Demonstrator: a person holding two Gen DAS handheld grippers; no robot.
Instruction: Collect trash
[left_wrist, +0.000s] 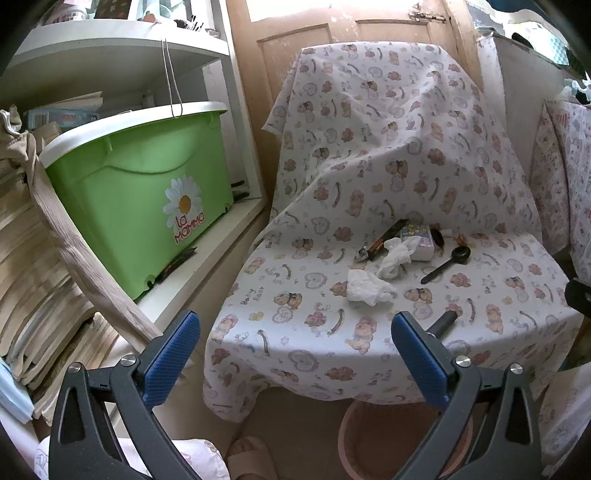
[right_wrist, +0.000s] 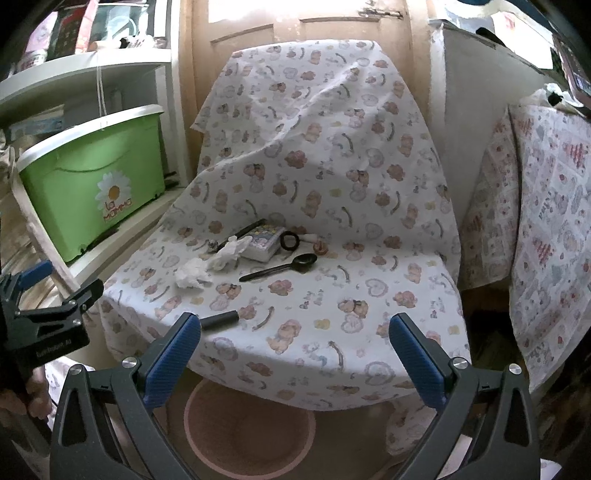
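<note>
Two crumpled white tissues lie on the sheet-covered chair seat: one nearer, one behind it. Beside them lie a dark wrapper, a patterned tissue pack, a black ring, a black spoon and a black cylinder. A pink bin stands on the floor under the seat's front edge. My left gripper is open and empty, short of the seat. My right gripper is open and empty over the front edge.
A green La Mamma tub sits on white shelves at the left, with stacked papers and a leaning wooden slat. A door is behind the chair. Patterned cloth hangs at the right. The left gripper's body shows in the right wrist view.
</note>
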